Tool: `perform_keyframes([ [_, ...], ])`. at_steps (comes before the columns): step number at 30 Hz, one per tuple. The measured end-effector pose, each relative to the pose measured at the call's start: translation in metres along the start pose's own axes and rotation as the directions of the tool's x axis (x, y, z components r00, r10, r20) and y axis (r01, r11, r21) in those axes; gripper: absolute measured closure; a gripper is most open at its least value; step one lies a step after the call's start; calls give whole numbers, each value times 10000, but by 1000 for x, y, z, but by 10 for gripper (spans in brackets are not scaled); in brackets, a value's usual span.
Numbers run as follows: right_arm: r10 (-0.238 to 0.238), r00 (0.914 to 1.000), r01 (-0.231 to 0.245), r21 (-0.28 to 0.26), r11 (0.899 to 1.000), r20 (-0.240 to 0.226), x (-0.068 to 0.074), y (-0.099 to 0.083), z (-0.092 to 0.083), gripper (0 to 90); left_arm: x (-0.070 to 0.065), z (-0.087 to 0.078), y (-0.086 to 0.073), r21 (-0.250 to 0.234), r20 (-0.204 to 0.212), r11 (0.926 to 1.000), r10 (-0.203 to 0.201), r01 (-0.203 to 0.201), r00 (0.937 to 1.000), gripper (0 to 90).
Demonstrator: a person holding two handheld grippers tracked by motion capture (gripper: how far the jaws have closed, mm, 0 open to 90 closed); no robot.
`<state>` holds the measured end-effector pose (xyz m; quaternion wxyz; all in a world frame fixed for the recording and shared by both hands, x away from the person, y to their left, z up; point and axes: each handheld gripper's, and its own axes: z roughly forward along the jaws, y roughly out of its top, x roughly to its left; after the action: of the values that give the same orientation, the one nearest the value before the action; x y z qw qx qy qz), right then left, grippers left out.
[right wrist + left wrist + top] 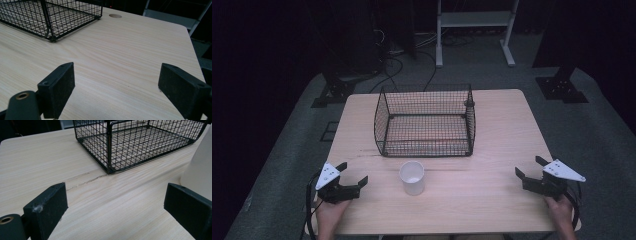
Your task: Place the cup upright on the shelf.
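A white paper cup (412,177) stands upright on the wooden table (492,145), just in front of a black wire basket (426,121) that holds nothing. My left gripper (352,173) rests near the table's front left, open, with only bare wood between its jaws; the cup (200,167) shows at the right edge of the left gripper view, beside the right jaw. My right gripper (528,166) sits at the front right, open too, with nothing between its jaws. The basket's corner (50,17) lies far ahead in the right gripper view.
A round hole (115,16) marks the table's far corner in the right gripper view. A faint scratch (85,180) runs across the wood near the basket's corner. Dark stands, cables and a white frame (474,30) sit on the floor behind the table.
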<state>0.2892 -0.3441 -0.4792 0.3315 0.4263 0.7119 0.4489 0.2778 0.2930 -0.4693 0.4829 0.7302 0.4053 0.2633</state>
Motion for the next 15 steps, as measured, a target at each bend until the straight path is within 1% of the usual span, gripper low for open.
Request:
perform_keyframes([
  [3, -9, 10000, 9, -15, 10000, 2, 0, 0, 0, 131, 1, 1, 0, -29, 136, 9997, -226, 227, 9997, 42],
  [6, -61, 10000, 61, -17, 10000, 3, 0, 0, 0, 131, 1, 0, 0, -44, 106, 9999, -159, 159, 9998, 42],
  [7, -69, 10000, 69, -2, 10000, 4, 1, 0, 0, 131, 1, -1, 1, -107, 186, 9999, -133, 135, 9997, 43],
  [10, 2, 10000, -2, 15, 10000, 23, 0, 0, 0, 131, 0, -1, 2, -153, 208, 9998, -95, 98, 9997, 43],
  [11, 27, 10000, -27, 16, 10000, 21, 0, 0, 0, 131, -2, -1, 3, -166, 333, 9999, -33, 38, 9994, 42],
  [13, 15, 10000, -15, 19, 10000, 20, 0, 0, 0, 131, -4, 0, 4, -162, 374, 9998, 96, -90, 9993, 43],
  [14, 15, 10000, -15, 19, 10000, 20, 0, 0, 0, 131, -4, 0, 4, -162, 374, 9998, 96, -90, 9993, 42],
  [15, -40, 10000, 40, 44, 10000, 18, 1, 0, 1, 131, -6, 0, 6, -219, 407, 9996, 199, -190, 9990, 42],
])
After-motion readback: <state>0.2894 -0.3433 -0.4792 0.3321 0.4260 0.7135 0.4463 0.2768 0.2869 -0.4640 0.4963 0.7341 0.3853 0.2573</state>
